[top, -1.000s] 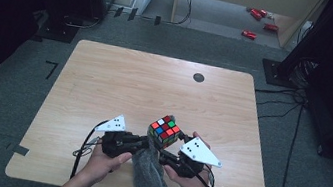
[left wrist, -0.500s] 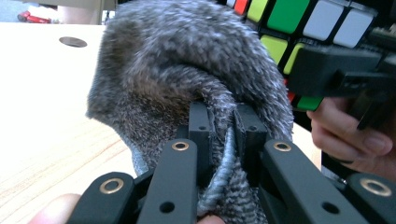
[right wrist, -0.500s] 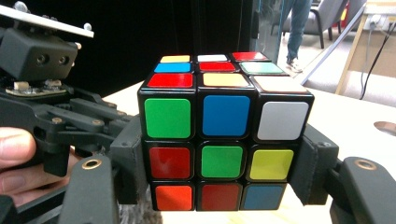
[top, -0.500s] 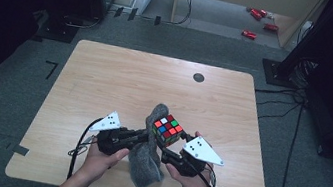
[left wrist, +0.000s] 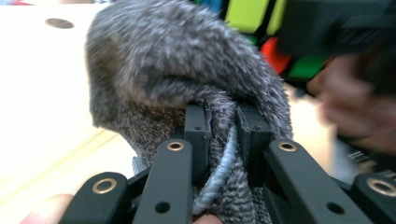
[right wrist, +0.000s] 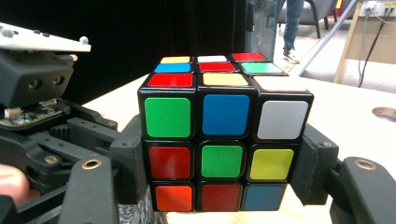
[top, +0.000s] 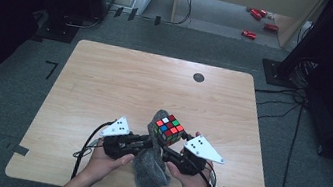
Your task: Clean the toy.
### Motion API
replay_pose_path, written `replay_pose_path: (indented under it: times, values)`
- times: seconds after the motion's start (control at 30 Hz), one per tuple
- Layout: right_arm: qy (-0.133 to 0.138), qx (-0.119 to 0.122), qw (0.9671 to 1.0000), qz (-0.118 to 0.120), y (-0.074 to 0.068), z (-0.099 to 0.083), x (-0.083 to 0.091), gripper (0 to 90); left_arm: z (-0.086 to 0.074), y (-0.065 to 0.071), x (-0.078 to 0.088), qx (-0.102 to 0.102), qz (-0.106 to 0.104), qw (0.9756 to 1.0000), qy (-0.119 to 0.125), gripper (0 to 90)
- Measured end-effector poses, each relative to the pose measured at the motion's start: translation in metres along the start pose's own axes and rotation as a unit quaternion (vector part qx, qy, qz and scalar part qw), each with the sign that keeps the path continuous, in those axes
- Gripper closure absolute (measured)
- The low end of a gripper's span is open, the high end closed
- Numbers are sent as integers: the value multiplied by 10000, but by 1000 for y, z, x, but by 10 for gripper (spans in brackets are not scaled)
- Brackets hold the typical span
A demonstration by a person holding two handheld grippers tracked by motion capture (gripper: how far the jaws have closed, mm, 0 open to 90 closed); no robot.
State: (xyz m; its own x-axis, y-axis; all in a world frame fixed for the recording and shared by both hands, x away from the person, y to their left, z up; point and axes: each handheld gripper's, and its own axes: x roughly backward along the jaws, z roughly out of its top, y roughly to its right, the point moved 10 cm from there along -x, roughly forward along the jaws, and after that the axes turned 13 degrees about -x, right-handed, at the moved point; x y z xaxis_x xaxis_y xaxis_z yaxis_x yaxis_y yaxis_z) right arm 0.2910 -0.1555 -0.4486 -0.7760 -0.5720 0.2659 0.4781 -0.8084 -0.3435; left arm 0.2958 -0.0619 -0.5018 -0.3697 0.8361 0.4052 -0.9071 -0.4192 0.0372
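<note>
My left gripper [left wrist: 223, 126] has its jaws pressed nearly together on a fold of the grey cloth [left wrist: 187, 70]; they have just opened by a small amount, and the cloth remains pinched between the pads. In the left gripper view the fabric bulges up above the jaws and a rolled hem runs down between them. My right gripper [right wrist: 224, 168] clamps the puzzle cube [right wrist: 224, 140] by its two opposite sides, with one pad flat against each of the lower rows. The cube sits upright and square in that grip, and its near face shows green, blue and white across the top row.

In the high view the left gripper [top: 149, 144] and right gripper [top: 170, 144] meet near the front edge of the table [top: 106, 79]. The cube [top: 168, 128] is held just above the tabletop between them, with the cloth [top: 148, 169] touching its left side and hanging down toward me between my hands. A dark round cap [top: 199, 77] lies well apart, near the far edge.
</note>
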Motion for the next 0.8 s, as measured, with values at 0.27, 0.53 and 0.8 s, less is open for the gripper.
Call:
replay_pose_path:
  times: [0.27,0.53,0.8]
  values:
    - [41,-14,9999,-142,9,3,2,344,-22,-25,-2,-318,670,9946,-723,640]
    - [62,-29,9998,-186,13,4,3,344,-22,-56,18,-483,1273,9871,-846,349]
    - [77,-123,9998,-158,9,4,1,344,-5,-32,12,-759,1084,9901,-466,268]
